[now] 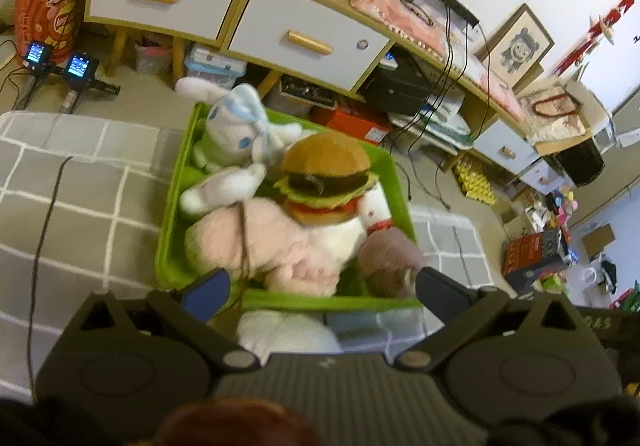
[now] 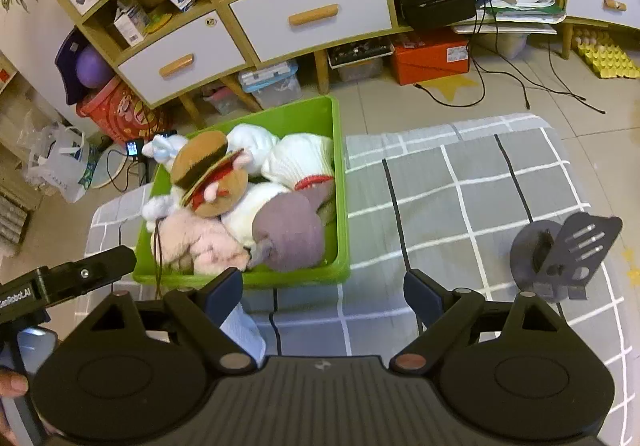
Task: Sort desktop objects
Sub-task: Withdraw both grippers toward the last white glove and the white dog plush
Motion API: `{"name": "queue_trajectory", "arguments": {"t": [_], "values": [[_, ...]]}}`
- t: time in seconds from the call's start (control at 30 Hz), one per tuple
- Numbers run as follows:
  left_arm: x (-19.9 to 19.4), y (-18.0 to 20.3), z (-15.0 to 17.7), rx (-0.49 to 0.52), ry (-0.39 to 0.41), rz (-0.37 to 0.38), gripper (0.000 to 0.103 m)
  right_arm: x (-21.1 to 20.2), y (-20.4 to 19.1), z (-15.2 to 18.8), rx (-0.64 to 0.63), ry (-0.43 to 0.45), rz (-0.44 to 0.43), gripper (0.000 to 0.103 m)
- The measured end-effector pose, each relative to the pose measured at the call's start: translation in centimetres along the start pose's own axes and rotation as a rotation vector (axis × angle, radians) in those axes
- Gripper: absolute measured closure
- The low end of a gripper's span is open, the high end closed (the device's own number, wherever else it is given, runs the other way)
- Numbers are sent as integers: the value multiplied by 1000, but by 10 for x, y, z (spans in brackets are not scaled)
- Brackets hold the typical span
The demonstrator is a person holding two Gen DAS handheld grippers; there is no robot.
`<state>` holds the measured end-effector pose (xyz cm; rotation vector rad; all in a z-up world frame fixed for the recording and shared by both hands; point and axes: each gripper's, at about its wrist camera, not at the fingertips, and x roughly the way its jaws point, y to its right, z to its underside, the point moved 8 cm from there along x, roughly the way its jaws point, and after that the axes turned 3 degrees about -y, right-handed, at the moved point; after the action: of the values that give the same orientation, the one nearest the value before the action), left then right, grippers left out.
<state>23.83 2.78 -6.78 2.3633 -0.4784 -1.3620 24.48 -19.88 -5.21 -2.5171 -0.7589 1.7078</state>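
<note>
Left wrist view. Green bin on a grey checked cloth, filled with soft toys: white rabbit at the far end, burger toy on top at centre, pink plush near, mauve plush at the near right corner. Left gripper hovers over the bin's near rim, jaws wide, nothing between them; the left fingertip overlaps the pink plush in the view, contact cannot be told. A white soft thing lies just below the jaws, outside the bin on its near side.

Right wrist view. Same bin at left on the cloth; burger toy, pink plush and mauve plush inside. Right gripper spread wide, empty, over bare cloth just near-right of the bin. A pale ribbed item shows by its left finger. Black stand at right, well apart from the bin. Left gripper's body at near left.

Step, as judged: sorting is nearly complete, most toys binned. Next move likely calls for closing on the white item beside the bin and lifting it over the rim.
</note>
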Motion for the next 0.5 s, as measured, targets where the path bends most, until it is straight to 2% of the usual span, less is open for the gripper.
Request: {"name": "queue_trajectory", "arguments": {"t": [0.2,0.5], "values": [[-8,-9,12,37,-32,-45,1,-17,-7,13,-1,-18,-18,15],[-7,-17,39,96,-96,-40,1,-33,-20,49,6,-55,-28,10]]}}
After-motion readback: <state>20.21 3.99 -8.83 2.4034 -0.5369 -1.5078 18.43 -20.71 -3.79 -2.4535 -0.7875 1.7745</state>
